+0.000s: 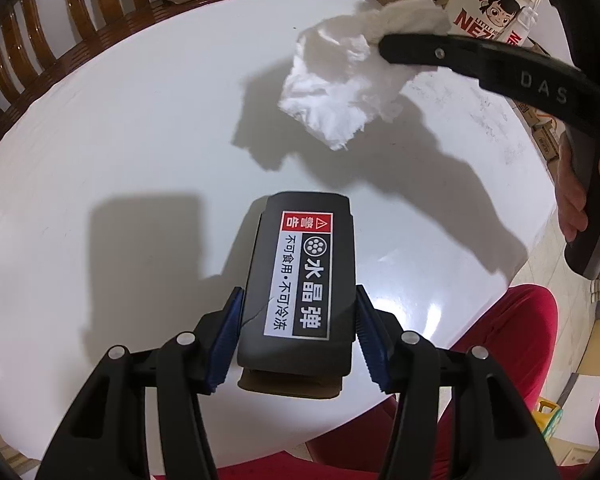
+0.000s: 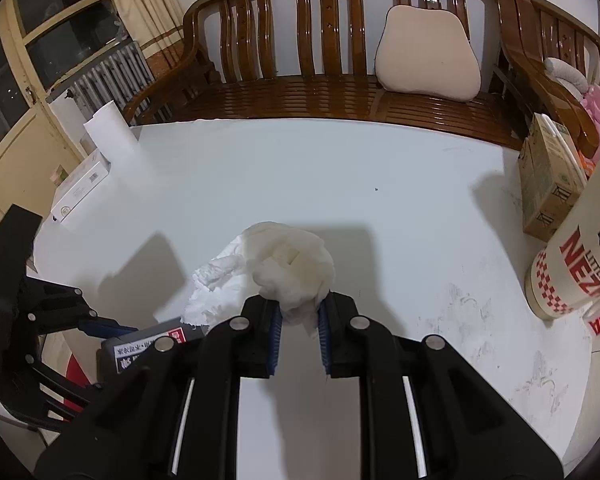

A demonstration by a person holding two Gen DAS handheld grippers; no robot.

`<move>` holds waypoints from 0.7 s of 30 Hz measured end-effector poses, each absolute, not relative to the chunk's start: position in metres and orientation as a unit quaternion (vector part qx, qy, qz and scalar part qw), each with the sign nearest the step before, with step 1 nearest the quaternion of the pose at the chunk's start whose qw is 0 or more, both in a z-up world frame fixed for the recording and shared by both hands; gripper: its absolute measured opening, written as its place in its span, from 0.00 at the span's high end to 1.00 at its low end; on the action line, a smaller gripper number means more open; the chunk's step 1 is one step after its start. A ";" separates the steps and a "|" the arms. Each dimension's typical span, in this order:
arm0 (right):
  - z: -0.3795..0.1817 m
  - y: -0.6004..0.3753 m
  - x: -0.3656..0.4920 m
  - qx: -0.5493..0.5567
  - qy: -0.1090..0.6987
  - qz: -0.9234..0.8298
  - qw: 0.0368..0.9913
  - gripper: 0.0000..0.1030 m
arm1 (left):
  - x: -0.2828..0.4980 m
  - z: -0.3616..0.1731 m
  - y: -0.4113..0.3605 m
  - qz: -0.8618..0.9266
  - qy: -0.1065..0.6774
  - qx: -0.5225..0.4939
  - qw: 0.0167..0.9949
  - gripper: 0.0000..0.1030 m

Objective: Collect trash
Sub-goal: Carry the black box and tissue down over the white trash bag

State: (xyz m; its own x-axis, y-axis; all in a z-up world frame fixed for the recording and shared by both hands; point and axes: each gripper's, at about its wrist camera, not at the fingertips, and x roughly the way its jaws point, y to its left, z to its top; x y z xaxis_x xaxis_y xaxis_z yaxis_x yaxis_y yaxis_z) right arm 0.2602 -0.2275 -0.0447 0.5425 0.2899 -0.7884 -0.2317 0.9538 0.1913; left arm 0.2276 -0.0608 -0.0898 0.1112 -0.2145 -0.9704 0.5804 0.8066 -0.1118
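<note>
My left gripper [image 1: 298, 320] is shut on a black box [image 1: 300, 280] with a red and white warning label. The blue pads press its two long sides, and it hangs just above the white table [image 1: 120, 140]. Farther back, a crumpled white tissue [image 1: 340, 88] dangles over the table from my right gripper [image 1: 388, 48]. In the right wrist view the right gripper [image 2: 299, 320] is shut on the tissue [image 2: 288, 264], which bulges above the pads. The box [image 2: 148, 344] and one blue finger [image 2: 104, 326] of the left gripper show at the lower left.
A printed paper bucket [image 2: 572, 264] and a cardboard carton [image 2: 548, 184] stand at the table's right edge. A paper towel roll [image 2: 108, 132] and a white box [image 2: 80, 188] sit at the far left. A wooden bench [image 2: 320, 80] with a cushion [image 2: 428, 56] lines the far side. A person's hand [image 1: 572, 208] and red clothing [image 1: 500, 340] are near.
</note>
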 end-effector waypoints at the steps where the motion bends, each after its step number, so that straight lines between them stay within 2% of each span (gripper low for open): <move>1: -0.045 -0.227 0.259 0.032 0.455 0.148 0.878 0.84 | 0.227 -0.088 -0.058 -0.272 0.608 0.149 0.731 0.49; 21: -0.013 -0.213 0.204 -0.019 0.436 0.140 0.889 0.84 | 0.189 -0.038 -0.044 -0.268 0.570 0.155 0.761 0.50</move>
State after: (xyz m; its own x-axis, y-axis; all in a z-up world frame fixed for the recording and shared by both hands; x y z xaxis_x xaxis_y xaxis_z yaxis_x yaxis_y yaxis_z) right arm 0.2040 -0.2132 -0.0125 0.5807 0.2328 -0.7802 -0.2662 0.9599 0.0883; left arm 0.1893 -0.0444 -0.0379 0.2060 -0.2312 -0.9509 0.5853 0.8078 -0.0696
